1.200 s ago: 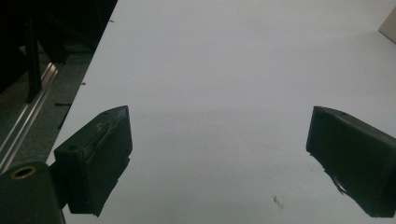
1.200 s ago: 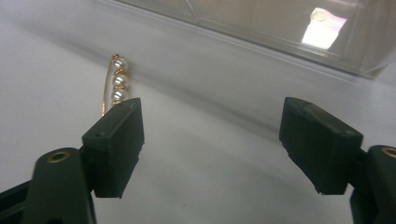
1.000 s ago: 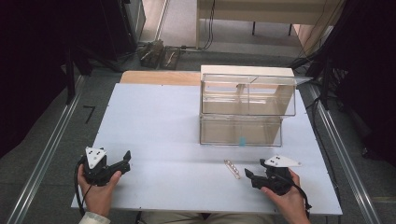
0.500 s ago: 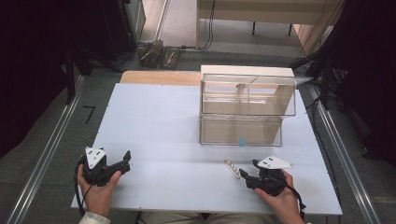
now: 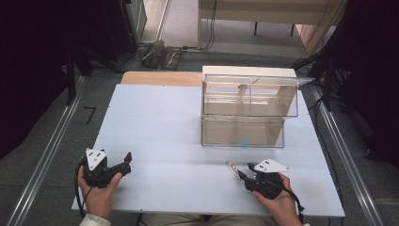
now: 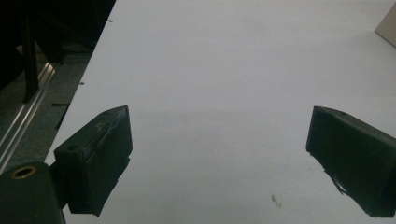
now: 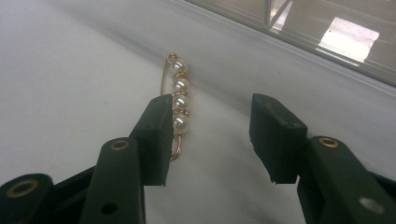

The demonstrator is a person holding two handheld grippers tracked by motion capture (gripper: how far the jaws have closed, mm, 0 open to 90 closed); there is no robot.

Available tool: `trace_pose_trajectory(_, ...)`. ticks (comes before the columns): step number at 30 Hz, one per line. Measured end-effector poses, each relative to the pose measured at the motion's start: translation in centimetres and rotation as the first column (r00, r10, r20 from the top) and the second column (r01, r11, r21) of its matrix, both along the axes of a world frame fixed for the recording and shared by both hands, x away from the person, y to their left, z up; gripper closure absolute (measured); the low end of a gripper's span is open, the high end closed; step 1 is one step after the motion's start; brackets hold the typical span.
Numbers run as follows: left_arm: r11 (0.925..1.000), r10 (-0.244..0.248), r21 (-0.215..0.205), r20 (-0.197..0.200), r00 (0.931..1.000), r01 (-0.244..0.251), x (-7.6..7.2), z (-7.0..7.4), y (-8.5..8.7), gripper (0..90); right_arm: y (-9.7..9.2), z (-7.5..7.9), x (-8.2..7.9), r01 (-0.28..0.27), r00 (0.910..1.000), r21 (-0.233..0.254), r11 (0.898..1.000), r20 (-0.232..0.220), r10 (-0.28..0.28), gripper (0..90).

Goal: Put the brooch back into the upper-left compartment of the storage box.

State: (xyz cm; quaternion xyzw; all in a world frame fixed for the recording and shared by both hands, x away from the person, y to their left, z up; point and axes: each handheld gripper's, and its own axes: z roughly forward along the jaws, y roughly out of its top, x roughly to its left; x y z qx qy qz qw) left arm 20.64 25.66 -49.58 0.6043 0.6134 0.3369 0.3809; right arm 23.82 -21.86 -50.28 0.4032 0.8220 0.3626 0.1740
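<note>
High view: your right claw [image 5: 241, 173], lower right of the frame, has slid left up to the pearl pin [image 5: 232, 168] lying on the desk [image 5: 164, 122]; your left claw [image 5: 126, 160] rests spread and empty at lower left. Left gripper view: bare desk between wide jaws. Right gripper view: jaws have just been closing, pin [image 7: 179, 106] against the left jaw, not yet pinched; grasp likely imminent.

Pearl pin [image 7: 179, 100] lower end hidden behind fingers [image 7: 156, 135].
</note>
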Motion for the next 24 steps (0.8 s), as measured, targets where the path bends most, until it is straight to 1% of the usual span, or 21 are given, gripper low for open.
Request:
trace_pose_trajectory(5, 1.0000, 0.000, -0.001, 0.000, 1.0000, 0.000, -0.01, 0.00, 0.00, 6.3, 0.15, -0.16, -0.04, -0.005, 1.0000, 0.004, 1.000, -0.005, 0.005, 52.7)
trace_pose_trajectory(6, 1.0000, 0.000, 0.000, 0.000, 1.0000, 0.000, -0.01, 0.00, 0.00, 6.4, 0.22, -0.24, -0.05, -0.014, 0.9999, -0.002, 1.000, -0.009, 0.014, 53.4)
trace_pose_trajectory(11, 1.0000, -0.001, -0.001, 0.000, 1.0000, 0.001, 0.00, 0.01, -0.01, 6.4, 0.42, -0.38, -0.14, -0.021, 0.9997, -0.010, 1.000, -0.010, 0.021, 54.7)
trace_pose_trajectory(20, 1.0000, -0.002, -0.001, 0.001, 1.0000, 0.002, -0.01, 0.02, 0.00, 6.4, 0.58, -0.60, -0.15, -0.025, 0.9996, -0.029, 0.999, -0.013, 0.025, 60.1)
trace_pose_trajectory(24, 1.0000, -0.002, -0.001, 0.002, 1.0000, 0.002, -0.02, 0.03, 0.01, 6.4, 0.57, -0.62, -0.13, -0.025, 0.9996, -0.028, 0.999, -0.014, 0.025, 61.3)
